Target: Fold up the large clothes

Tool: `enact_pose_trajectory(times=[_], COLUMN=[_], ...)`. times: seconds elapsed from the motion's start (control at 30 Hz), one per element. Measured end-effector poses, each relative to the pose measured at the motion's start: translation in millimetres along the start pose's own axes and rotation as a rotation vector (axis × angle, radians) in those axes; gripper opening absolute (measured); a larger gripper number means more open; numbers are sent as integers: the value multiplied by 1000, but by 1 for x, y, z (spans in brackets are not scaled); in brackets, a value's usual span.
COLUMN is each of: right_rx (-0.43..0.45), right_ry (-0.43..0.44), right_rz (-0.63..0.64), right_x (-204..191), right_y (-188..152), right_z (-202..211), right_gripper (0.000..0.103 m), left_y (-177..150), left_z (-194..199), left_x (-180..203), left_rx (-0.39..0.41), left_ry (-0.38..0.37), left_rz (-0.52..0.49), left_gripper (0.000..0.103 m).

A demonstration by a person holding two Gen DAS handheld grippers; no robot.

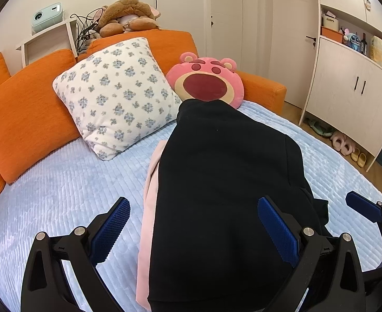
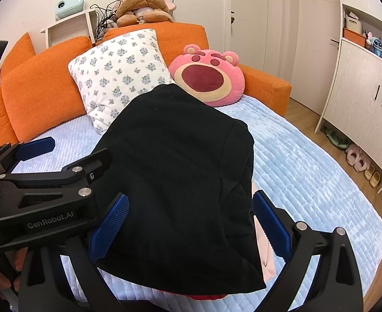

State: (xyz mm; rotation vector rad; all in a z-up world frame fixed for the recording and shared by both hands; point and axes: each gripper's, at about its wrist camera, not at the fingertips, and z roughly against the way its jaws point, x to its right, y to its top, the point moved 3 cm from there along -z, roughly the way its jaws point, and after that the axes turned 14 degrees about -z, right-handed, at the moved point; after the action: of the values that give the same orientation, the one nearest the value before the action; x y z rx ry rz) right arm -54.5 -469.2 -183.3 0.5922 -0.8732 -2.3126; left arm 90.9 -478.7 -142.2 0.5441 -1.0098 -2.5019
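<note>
A folded black garment (image 1: 224, 182) lies lengthwise on the light blue bed cover (image 1: 61, 195), on top of a pale pink garment (image 1: 149, 208) that shows along its left side. My left gripper (image 1: 195, 230) is open wide, its blue pads straddling the black garment's near end. My right gripper (image 2: 191, 227) is also open, with the same black garment (image 2: 180, 176) between its fingers. The pink garment (image 2: 265, 254) peeks out at the right there. The left gripper (image 2: 68, 152) shows open at the left of the right wrist view.
A floral pillow (image 1: 118, 96) and a pink bear cushion (image 1: 206, 80) lean on orange back cushions (image 1: 27, 114) at the far end. A white cabinet (image 1: 352, 96) with slippers (image 1: 343, 143) beneath stands on the right. Something red (image 2: 209, 296) shows under the black garment's near edge.
</note>
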Motion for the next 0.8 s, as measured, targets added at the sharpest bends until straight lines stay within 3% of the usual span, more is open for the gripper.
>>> enact_pose_trajectory(times=[0.47, 0.8], right_rx=[-10, -10], right_ry=[-5, -3], right_rz=[0, -1], right_x=[0, 0], right_y=[-2, -2], right_z=[-3, -4], right_gripper=[95, 95], left_y=[1, 2], left_z=[6, 4], left_x=[2, 1], left_rx=[37, 15], left_ry=[-2, -11], left_rz=[-7, -16], left_gripper=[99, 99])
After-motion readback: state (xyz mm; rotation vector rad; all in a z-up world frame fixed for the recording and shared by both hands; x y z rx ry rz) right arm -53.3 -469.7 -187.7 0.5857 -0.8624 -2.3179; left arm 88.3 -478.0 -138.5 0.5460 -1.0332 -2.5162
